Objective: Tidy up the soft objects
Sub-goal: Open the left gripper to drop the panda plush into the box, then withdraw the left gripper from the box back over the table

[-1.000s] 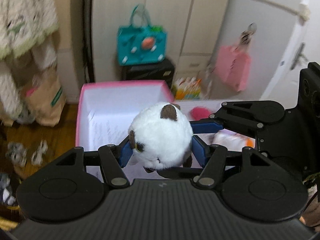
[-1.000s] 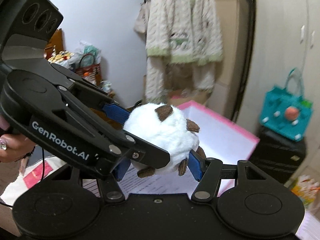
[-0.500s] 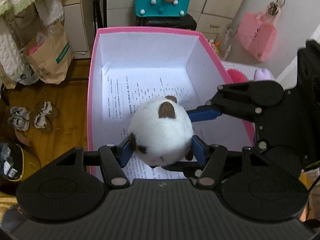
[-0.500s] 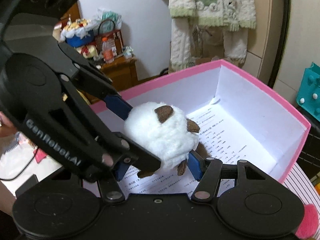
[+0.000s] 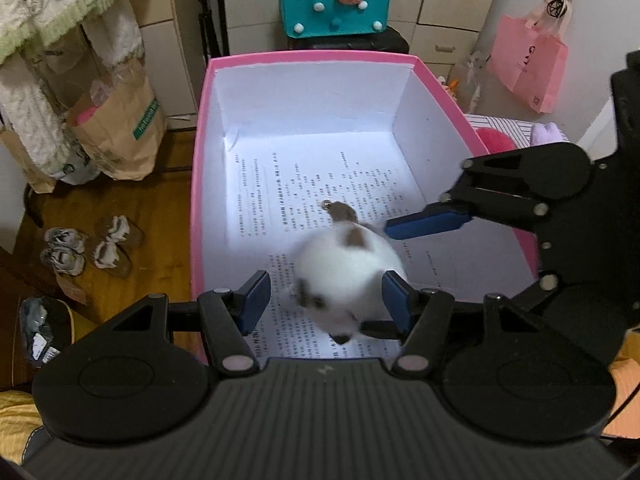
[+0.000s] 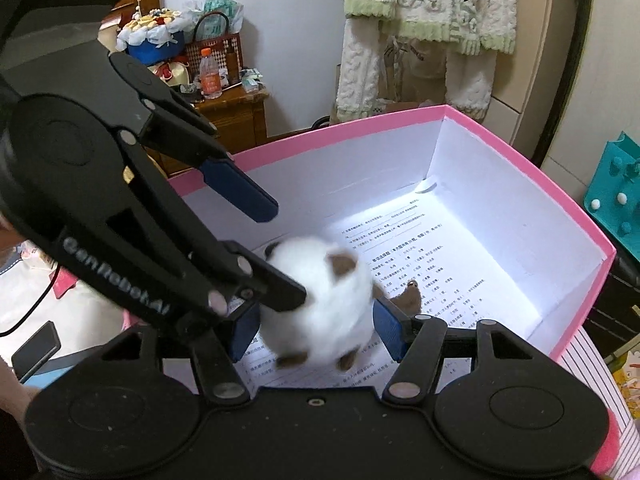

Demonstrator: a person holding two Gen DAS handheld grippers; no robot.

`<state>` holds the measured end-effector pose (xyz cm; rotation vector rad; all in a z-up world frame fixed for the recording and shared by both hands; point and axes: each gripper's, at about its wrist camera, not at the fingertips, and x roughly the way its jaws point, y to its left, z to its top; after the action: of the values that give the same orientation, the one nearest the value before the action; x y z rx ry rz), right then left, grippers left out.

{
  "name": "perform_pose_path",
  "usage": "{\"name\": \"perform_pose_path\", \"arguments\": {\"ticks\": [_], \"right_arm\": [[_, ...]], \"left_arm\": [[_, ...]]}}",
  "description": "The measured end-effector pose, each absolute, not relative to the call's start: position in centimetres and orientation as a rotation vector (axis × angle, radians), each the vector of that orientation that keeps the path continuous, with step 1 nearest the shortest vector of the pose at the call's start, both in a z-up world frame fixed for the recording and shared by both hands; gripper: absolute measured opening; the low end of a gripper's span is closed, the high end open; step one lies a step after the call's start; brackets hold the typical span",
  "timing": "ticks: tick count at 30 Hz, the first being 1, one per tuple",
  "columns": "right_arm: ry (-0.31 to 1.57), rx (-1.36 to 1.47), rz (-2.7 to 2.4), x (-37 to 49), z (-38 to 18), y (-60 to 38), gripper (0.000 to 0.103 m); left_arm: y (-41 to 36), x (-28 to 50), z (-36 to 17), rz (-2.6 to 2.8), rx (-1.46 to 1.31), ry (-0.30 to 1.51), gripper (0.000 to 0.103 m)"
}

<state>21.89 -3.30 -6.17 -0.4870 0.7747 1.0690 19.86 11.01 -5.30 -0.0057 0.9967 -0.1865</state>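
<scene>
Plush toy (image 5: 344, 280): blurred, loose above pink box (image 5: 312, 56) floor, near edge. Left gripper (image 5: 326, 296) and right gripper (image 6: 316, 328): jaws parted, apparently releasing it for storage.

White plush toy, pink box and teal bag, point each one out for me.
white plush toy (image 5: 344, 280): left wrist view, on its white body.
pink box (image 5: 312, 56): left wrist view, on its far rim.
teal bag (image 5: 316, 12): left wrist view, on its front face.
</scene>
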Motion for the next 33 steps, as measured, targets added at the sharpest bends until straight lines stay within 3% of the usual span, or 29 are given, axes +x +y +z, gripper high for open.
{"name": "perform_pose_path", "arguments": {"ticks": [33], "right_arm": [[0.668,-0.331,0.959,11.6,4.6,-13.9,0.067]], "left_arm": [[7.3,7.8,4.4,-0.234,0.144,0.822,0.071]]}}
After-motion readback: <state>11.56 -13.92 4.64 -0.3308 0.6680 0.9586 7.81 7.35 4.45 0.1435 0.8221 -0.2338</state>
